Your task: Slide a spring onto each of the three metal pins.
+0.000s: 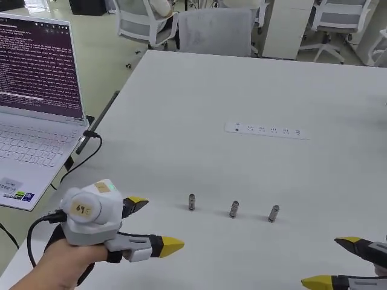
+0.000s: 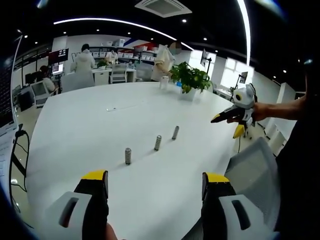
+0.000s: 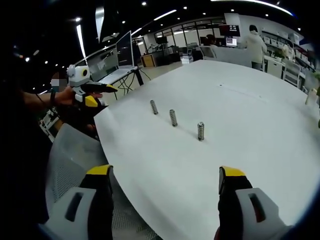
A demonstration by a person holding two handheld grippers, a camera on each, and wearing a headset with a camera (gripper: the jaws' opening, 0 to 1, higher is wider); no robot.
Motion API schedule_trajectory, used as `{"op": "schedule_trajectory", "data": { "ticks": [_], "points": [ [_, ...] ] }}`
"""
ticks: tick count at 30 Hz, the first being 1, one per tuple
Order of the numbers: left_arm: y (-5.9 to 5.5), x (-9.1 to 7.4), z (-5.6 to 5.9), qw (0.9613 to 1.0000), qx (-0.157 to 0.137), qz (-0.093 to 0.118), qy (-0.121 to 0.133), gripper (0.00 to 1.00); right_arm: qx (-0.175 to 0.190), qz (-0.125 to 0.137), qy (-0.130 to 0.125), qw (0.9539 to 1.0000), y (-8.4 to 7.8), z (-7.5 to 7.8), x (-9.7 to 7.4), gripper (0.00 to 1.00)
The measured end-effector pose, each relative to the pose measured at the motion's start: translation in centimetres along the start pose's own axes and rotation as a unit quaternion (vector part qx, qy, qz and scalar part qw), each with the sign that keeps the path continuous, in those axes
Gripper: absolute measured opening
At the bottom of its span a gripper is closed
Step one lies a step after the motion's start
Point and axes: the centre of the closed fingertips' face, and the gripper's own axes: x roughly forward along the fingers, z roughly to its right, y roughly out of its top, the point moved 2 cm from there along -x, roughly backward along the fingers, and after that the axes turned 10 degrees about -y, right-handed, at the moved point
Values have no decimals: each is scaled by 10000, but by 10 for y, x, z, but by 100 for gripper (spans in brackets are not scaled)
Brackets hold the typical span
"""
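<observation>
Three upright metal pins stand in a row on the white table, each with a spring around it: the left pin [image 1: 191, 202] [image 2: 127, 156] [image 3: 154, 107], the middle pin [image 1: 234, 209] [image 2: 158, 143] [image 3: 173, 118] and the right pin [image 1: 274, 213] [image 2: 175, 132] [image 3: 200, 131]. My left gripper [image 1: 155, 225] [image 2: 155, 187] is open at the table's near left, a little left of the row, holding nothing. My right gripper [image 1: 338, 261] [image 3: 165, 182] is open at the near right edge, also with nothing between its jaws. Each gripper appears in the other's view: the right one [image 2: 227, 125], the left one [image 3: 101, 95].
An open laptop [image 1: 33, 115] sits at the table's left edge with a black cable [image 1: 84, 157] beside it. A white power strip [image 1: 266, 130] lies beyond the pins. Office chairs [image 1: 214, 30] stand behind the table. A potted plant [image 2: 190, 77] stands at the table's other end.
</observation>
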Motion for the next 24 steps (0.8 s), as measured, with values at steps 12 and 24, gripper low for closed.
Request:
{"op": "schedule_trajectory", "data": {
  "ticks": [12, 24],
  "points": [
    [2, -1, -3, 10000, 2, 0, 33, 73, 56, 17, 43, 10000, -3, 1, 1, 89],
    [3, -3, -5, 10000, -3, 36, 78, 74, 62, 62, 37, 10000, -2, 0, -1, 90]
  ]
}}
